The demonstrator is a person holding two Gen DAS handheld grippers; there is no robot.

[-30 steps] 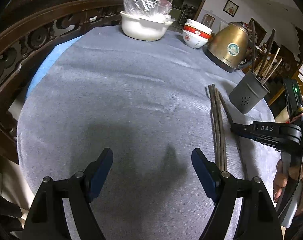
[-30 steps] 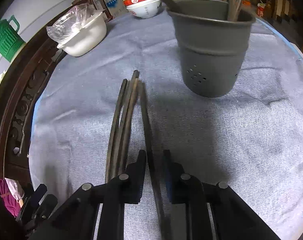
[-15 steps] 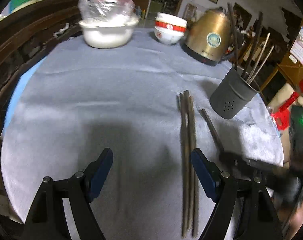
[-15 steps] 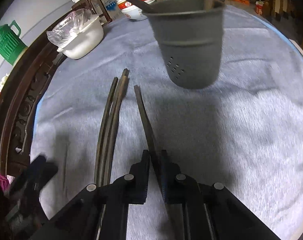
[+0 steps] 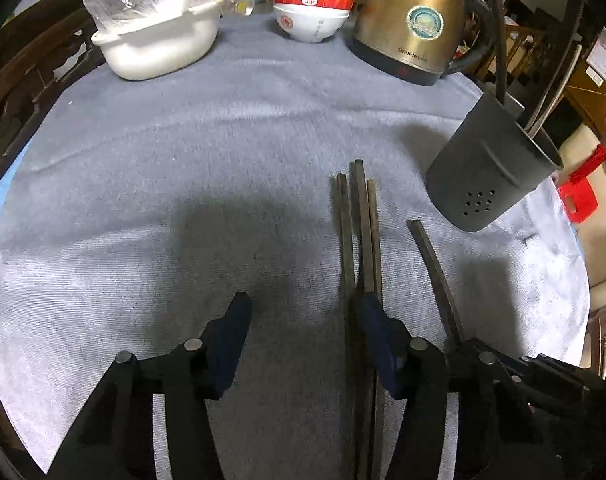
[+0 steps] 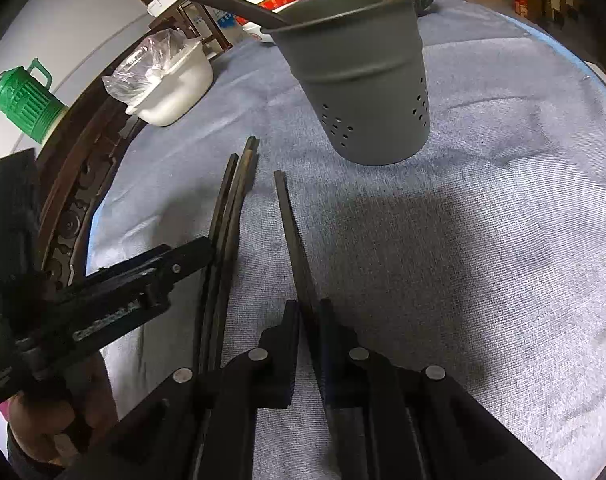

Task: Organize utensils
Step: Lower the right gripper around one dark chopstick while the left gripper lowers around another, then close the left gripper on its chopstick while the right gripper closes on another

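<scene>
Right gripper [image 6: 309, 320]: jaws clenched on a single dark wooden chopstick [image 6: 293, 236], gripped toward its near end; far tip points at the dark grey perforated plastic utensil holder [image 6: 363, 92]. Whether the far tip rests on the cloth or is lifted clear cannot be told from either view.

Left gripper [image 5: 303, 316]: jaws released, approx. half spread, having just been closing. Nothing is pinched. Bundle of three dark wooden chopsticks [image 5: 361, 232] lies flat on the counter, w/ the right finger [image 5: 377, 336] right at the bundle; the left finger [image 5: 229, 340] is well apart from it, over bare cloth.

Counter [image 5: 183, 152]: round, covered w/ grey-blue ribbed cloth. Utensil holder stands upright near the right edge, w/ several utensils standing in it. Single chopstick lies between bundle and holder, apart from both.

Far side, L to R in the left wrist view: white lidded plastic tub w/ clear bag on top [image 5: 155, 36], stacked white bowls w/ red band [image 5: 313, 12], brass-coloured electric kettle on dark base [image 5: 415, 20]. A hand [image 6: 43, 412] grips the left gripper's handle.
</scene>
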